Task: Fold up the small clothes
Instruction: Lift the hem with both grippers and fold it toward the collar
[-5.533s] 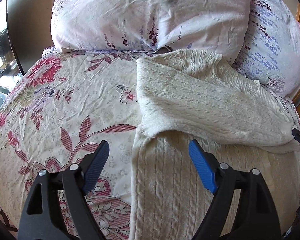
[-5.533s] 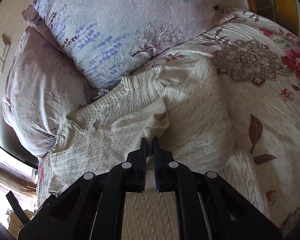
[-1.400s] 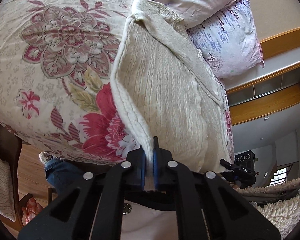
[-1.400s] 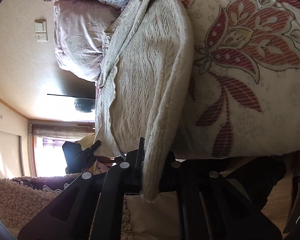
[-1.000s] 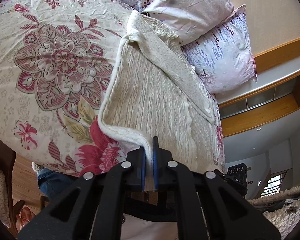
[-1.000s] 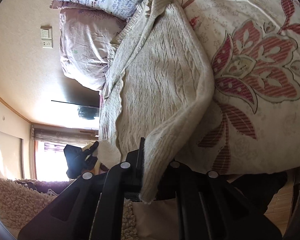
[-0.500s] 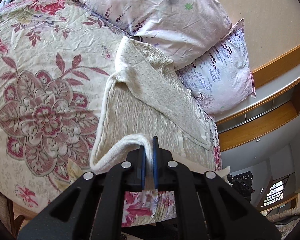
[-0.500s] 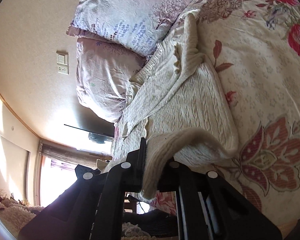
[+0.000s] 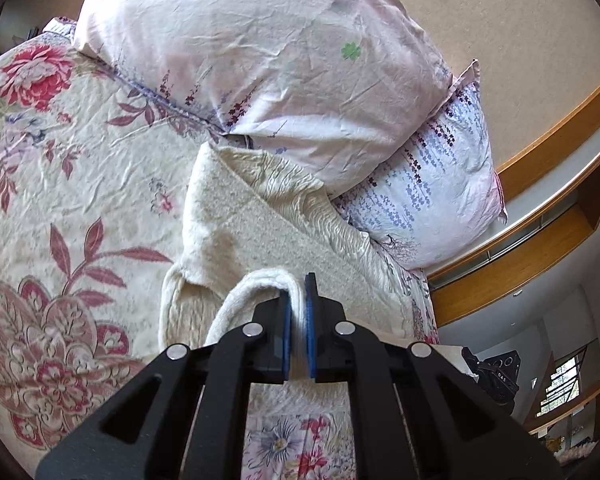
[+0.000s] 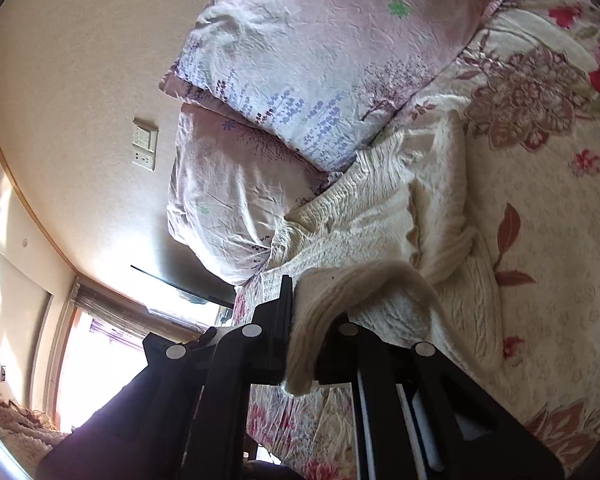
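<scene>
Left wrist view looks down two black plastic fingers with blue pads, the left gripper [image 9: 297,292] clamped tight on a thick rolled edge of the cream cable-knit sweater [image 9: 260,224]. That edge arcs up off the bed in a soft loop to the jaws, its inner face fuzzy and fleecy, while the rest of the sweater lies flat on the floral quilted bedspread [image 9: 60,200], ribbed cables showing on the outer side and a folded panel lying diagonally across it. Its far end touches the pale pink crinkled pillow [image 9: 260,48], and the lilac flower-print pillow [image 9: 428,196] sits just beside it on the right. A wooden shelf ledge [image 9: 540,240] curves along the beige wall behind.

From the right wrist view, the right gripper [image 10: 304,304] pinches another stretch of the same hem [image 10: 340,280]; the woolly fabric drapes over and hangs down between the black fingers, hiding one pad. Beyond it the knit spreads in wrinkled ridges toward the two stacked pillows. A white wall switch plate [image 10: 145,148] is on the plaster wall, and bright window light [image 10: 100,360] glares lower left.
</scene>
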